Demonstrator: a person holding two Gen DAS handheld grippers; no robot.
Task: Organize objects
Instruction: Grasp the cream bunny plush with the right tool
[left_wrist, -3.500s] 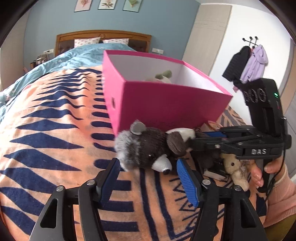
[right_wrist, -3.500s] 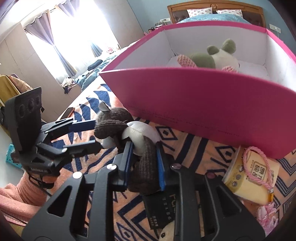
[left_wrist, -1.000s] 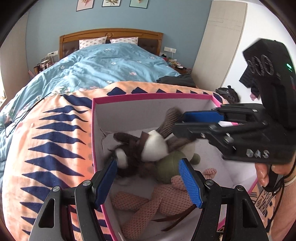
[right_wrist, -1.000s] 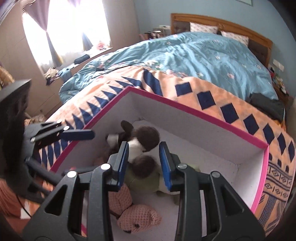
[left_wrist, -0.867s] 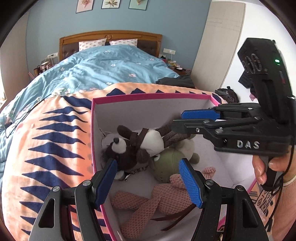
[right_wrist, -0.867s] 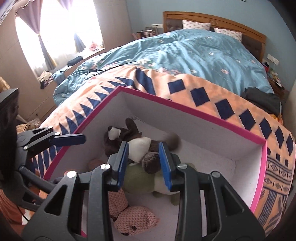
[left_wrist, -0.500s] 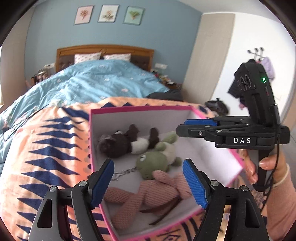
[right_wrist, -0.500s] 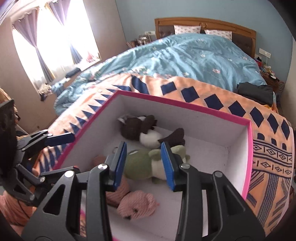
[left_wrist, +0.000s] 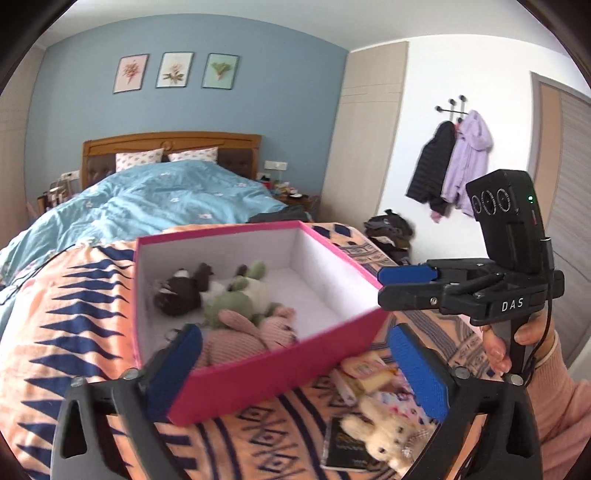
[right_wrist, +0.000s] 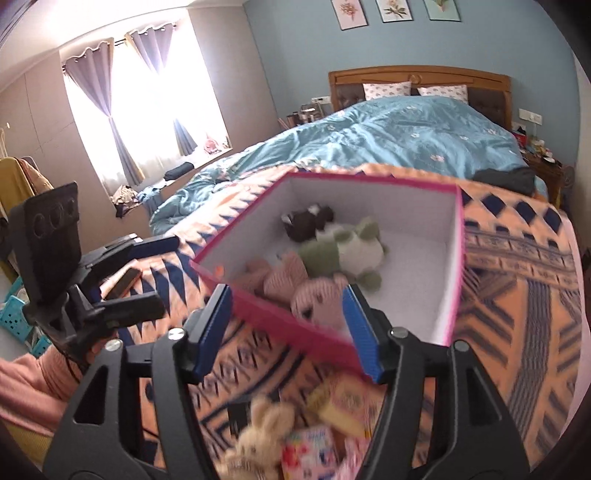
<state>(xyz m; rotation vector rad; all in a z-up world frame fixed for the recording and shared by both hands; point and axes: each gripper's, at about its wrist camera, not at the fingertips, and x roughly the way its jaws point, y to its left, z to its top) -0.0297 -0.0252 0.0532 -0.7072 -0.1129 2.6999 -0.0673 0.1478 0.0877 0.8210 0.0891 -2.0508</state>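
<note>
A pink box (left_wrist: 258, 373) stands on the orange patterned blanket. Inside it lie a dark brown plush (left_wrist: 177, 291), a green frog plush (left_wrist: 236, 299) and a pink knit plush (left_wrist: 251, 332). My left gripper (left_wrist: 295, 365) hangs in front of the box, its jaws opening wide with nothing gripped. My right gripper (right_wrist: 288, 332) is also back from the box (right_wrist: 454, 266), its jaws opening and empty. On the blanket near the box lie a cream bunny plush (left_wrist: 384, 435), a yellow packet (left_wrist: 365, 373) and a black booklet (left_wrist: 343, 450).
A bed with a blue duvet (left_wrist: 155, 199) stretches behind the box to a wooden headboard. Coats (left_wrist: 454, 162) hang on the right wall. A dark phone (right_wrist: 125, 280) lies on the blanket at left. A turquoise basket (right_wrist: 14, 310) stands on the floor.
The dark brown plush, held over the box a second ago, was let go and now lies inside. Both grippers have drawn back from the box and their jaws have widened.
</note>
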